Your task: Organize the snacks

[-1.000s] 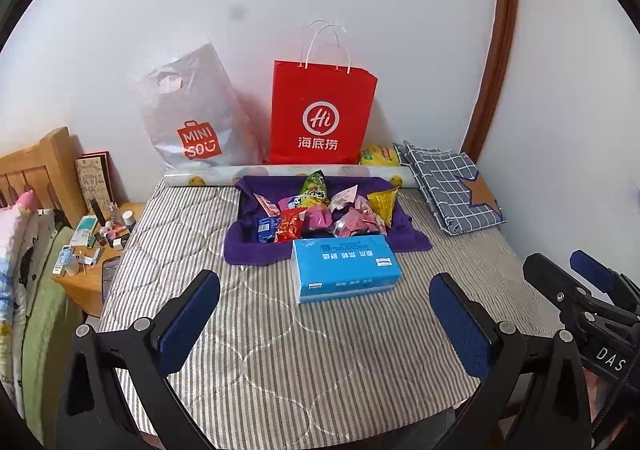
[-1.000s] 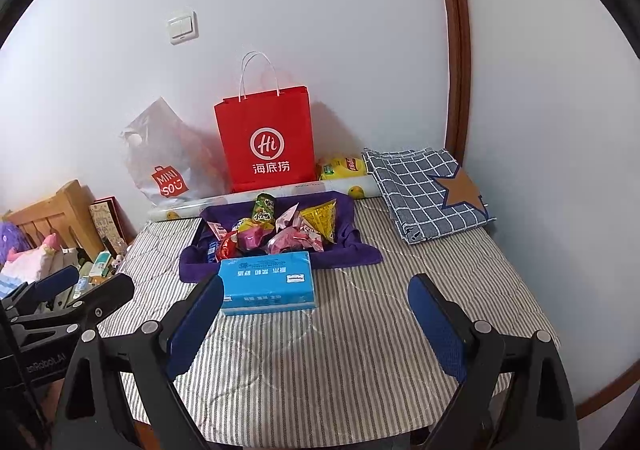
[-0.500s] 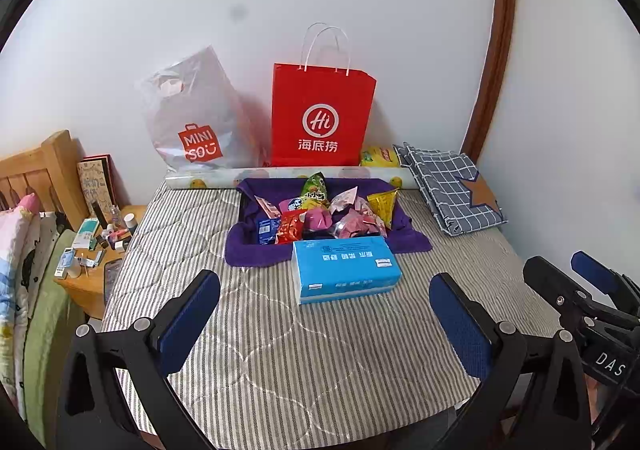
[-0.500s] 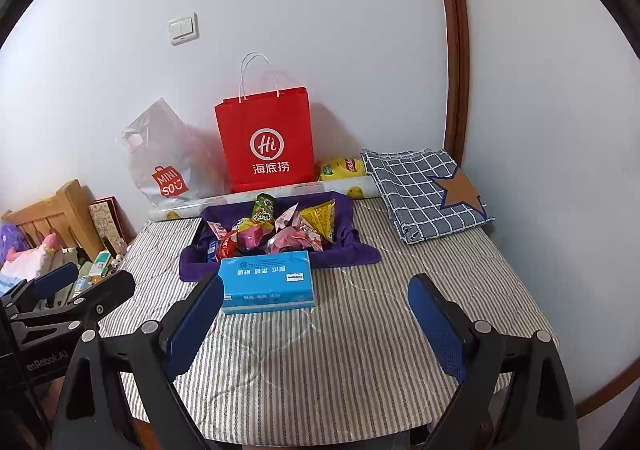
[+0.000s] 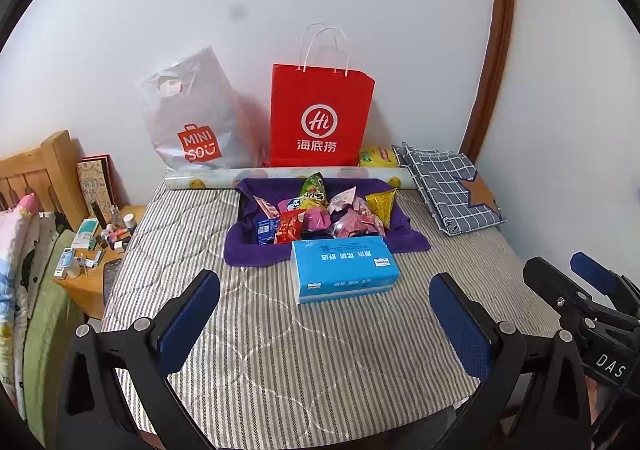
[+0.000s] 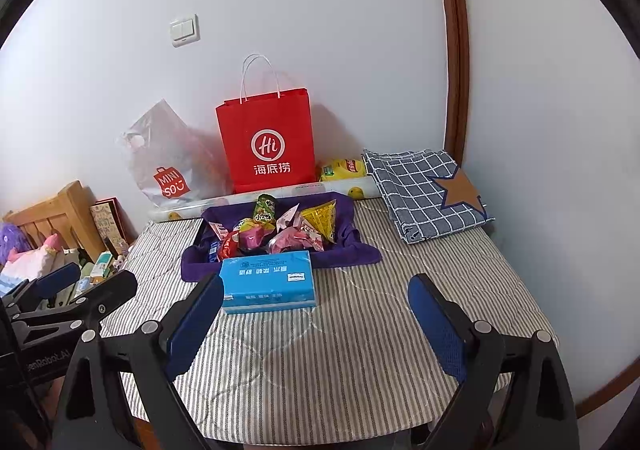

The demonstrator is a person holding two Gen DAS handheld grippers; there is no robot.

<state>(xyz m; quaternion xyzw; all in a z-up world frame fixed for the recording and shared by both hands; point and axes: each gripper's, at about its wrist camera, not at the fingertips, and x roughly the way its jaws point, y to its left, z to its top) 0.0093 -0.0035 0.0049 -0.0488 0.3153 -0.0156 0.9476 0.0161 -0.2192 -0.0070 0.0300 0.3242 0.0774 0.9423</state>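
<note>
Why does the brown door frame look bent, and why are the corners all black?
Left wrist view: the fisheye lens bows the door frame and leaves black corners. Right wrist view: same curve on the frame, and the red bag casts a soft shadow on the wall; the middle looks sharp.

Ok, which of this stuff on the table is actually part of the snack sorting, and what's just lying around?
For the job:
- snack packets, piled together
- purple cloth they sit on
- left gripper and right gripper, both open and empty

Just lying about:
- blue tissue pack
- red paper bag
- Miniso plastic bag
- checked folded cloth
- nightstand clutter
</note>
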